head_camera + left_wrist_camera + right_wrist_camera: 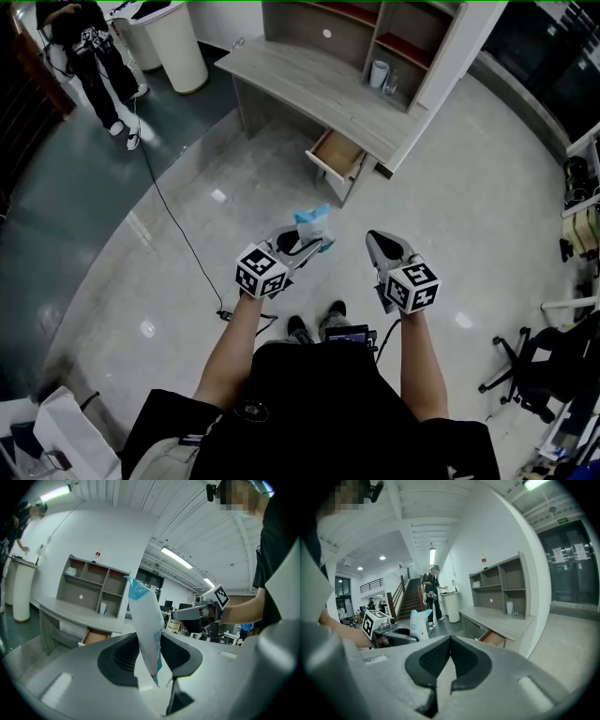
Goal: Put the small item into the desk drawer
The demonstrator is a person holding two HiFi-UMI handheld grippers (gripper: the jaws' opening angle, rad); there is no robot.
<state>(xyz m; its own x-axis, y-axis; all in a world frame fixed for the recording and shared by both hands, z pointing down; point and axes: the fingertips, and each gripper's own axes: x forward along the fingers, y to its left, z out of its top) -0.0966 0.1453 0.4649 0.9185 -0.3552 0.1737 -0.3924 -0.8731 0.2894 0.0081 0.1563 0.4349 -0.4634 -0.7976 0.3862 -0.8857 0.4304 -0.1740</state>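
The desk drawer [336, 154] stands open (packet [314, 225] pinched in left hand-held gripper [306, 240]).

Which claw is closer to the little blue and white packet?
Left. The left gripper is shut on the packet, so it touches it. The right gripper, shut and empty, is off to the packet's right, not touching it.

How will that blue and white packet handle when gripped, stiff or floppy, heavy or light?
Probably light: the packet stands upright above the left tool, pinched only near its bottom. Likely soft but not limp, since it leans slightly without drooping.
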